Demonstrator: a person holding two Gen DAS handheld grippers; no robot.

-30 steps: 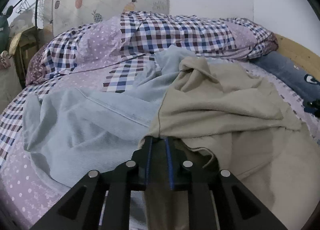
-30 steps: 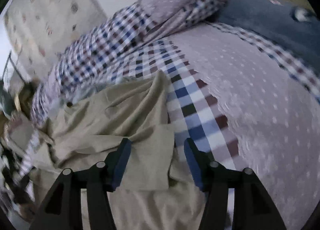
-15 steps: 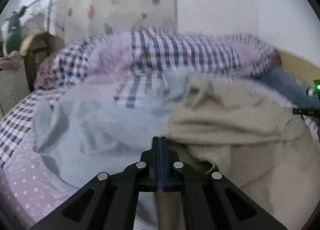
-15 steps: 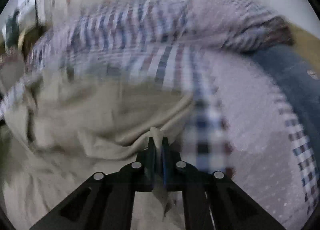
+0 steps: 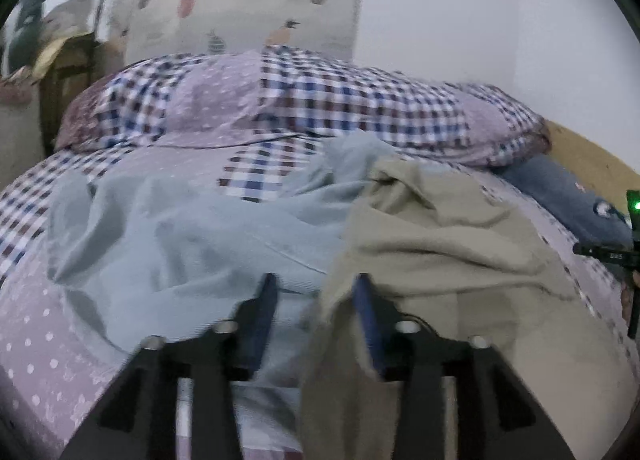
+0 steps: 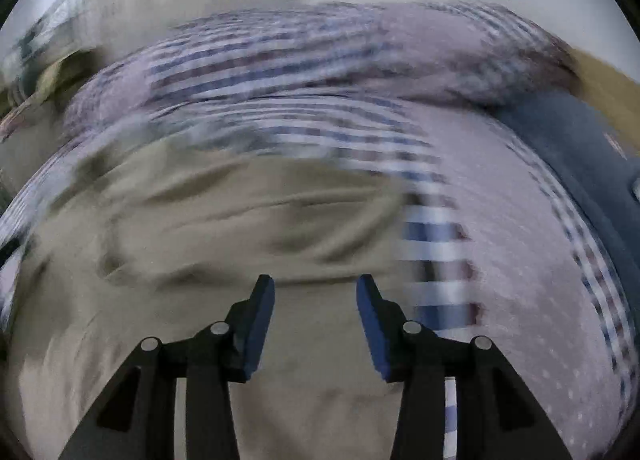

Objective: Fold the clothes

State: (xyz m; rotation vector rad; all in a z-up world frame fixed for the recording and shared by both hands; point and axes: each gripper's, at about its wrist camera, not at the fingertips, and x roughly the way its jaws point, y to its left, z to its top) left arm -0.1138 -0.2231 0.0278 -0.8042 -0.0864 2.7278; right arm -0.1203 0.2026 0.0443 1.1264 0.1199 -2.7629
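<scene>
A beige garment (image 5: 448, 244) lies crumpled on the bed, overlapping a light blue garment (image 5: 192, 244) to its left. My left gripper (image 5: 314, 292) is open above their seam; a fold of the beige cloth drapes loosely between its fingers. In the right wrist view, blurred by motion, my right gripper (image 6: 316, 292) is open over the beige garment (image 6: 240, 220), with nothing pinched between the blue pads.
The bed (image 5: 36, 344) has a lilac dotted and checked cover, with a rolled checked quilt (image 5: 320, 108) at the back. A dark blue pillow (image 5: 560, 188) lies by the wooden bed frame (image 5: 592, 152) on the right. The other gripper's body (image 5: 624, 252) shows at the right edge.
Both grippers were shut on the beige cloth half a second ago and have now opened, letting it go. The right view is still swinging.
</scene>
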